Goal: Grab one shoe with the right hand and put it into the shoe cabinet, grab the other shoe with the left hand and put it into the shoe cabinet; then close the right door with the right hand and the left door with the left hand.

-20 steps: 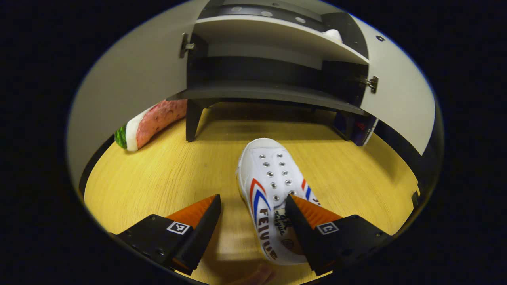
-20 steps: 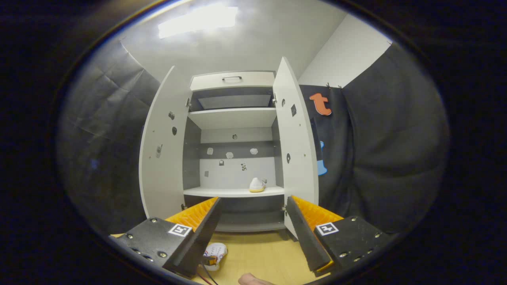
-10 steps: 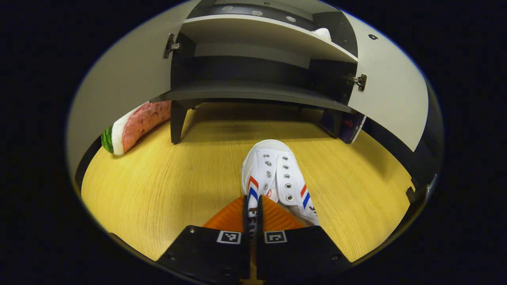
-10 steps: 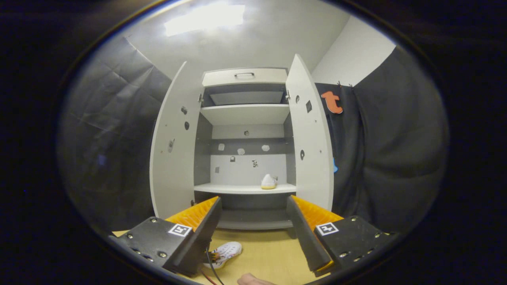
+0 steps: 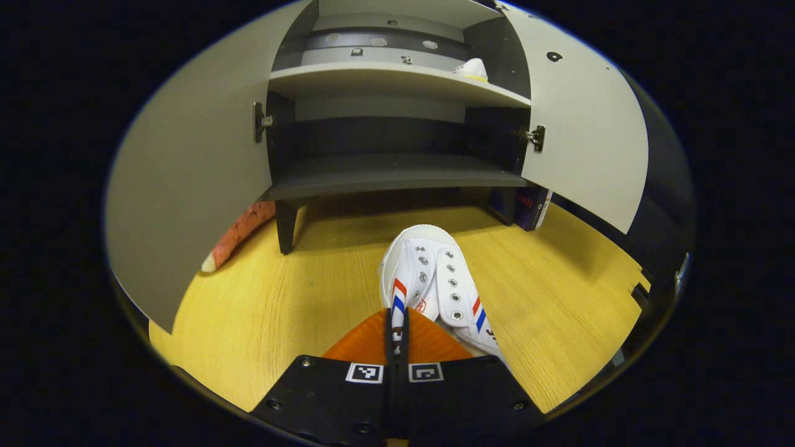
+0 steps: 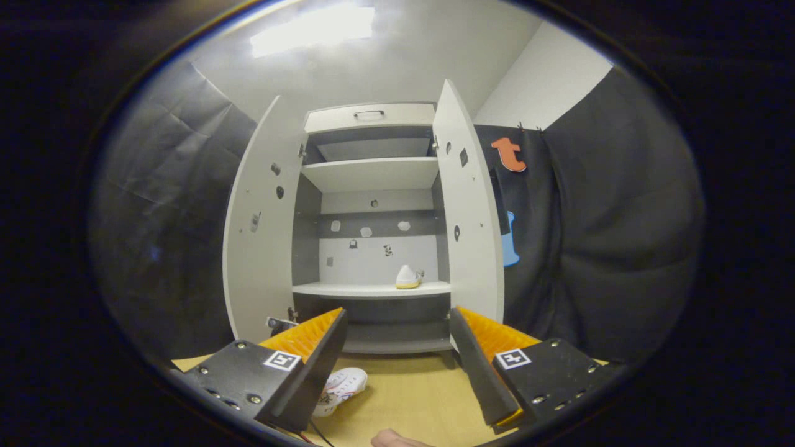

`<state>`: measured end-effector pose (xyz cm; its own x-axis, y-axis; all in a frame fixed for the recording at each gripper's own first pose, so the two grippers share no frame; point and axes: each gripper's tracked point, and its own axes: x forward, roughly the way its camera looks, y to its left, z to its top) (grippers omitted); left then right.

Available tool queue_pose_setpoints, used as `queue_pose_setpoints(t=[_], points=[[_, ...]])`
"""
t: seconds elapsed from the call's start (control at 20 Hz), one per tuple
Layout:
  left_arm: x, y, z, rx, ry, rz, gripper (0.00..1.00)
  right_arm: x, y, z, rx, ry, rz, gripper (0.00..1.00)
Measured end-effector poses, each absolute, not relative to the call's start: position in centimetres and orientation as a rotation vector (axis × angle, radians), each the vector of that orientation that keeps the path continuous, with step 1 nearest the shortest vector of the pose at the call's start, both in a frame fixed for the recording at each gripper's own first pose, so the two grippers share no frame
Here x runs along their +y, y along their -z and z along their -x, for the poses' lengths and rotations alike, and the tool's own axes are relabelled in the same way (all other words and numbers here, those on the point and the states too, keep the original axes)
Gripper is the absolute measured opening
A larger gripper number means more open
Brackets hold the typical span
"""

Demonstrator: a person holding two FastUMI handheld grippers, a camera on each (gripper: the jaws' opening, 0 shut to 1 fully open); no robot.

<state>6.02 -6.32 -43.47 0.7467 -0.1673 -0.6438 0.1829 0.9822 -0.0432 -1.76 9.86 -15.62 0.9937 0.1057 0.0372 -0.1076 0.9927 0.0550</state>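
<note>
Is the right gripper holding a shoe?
No, the right gripper is open and empty, pointing at the cabinet.

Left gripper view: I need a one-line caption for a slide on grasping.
Left hand-held gripper shut on a white sneaker's side wall, facing the open shoe cabinet.

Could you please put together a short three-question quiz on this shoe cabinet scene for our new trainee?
1. True or false: the left tongs are shut on the white canvas shoe with red and blue stripes.
2. Where is the other white shoe with a yellow sole? A) middle shelf B) wooden floor C) top drawer
3. Fill in: both doors of the grey shoe cabinet are ____.

Key: 1 true; 2 A; 3 open.
</note>
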Motion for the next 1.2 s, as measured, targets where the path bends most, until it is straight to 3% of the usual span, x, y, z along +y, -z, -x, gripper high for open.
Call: queue_pose_setpoints(t=[0.3, 0.7, 1.2], points=[[-6.5, 34.0, -7.6, 0.563, 0.186, 0.017, 0.01, 7.3, 17.3, 1.4, 0.003, -0.069, -0.039, 0.98], [-5.0, 17.4, -12.6, 0.331, 0.131, 0.018, 0.0, 7.6, 16.1, 2.6, -0.029, -0.111, -0.053, 0.98], [-4.9, 7.7, -25.6, 0.207, 0.027, 0.028, 0.0, 7.1, 13.4, 4.9, -0.089, -0.139, -0.085, 0.98]])
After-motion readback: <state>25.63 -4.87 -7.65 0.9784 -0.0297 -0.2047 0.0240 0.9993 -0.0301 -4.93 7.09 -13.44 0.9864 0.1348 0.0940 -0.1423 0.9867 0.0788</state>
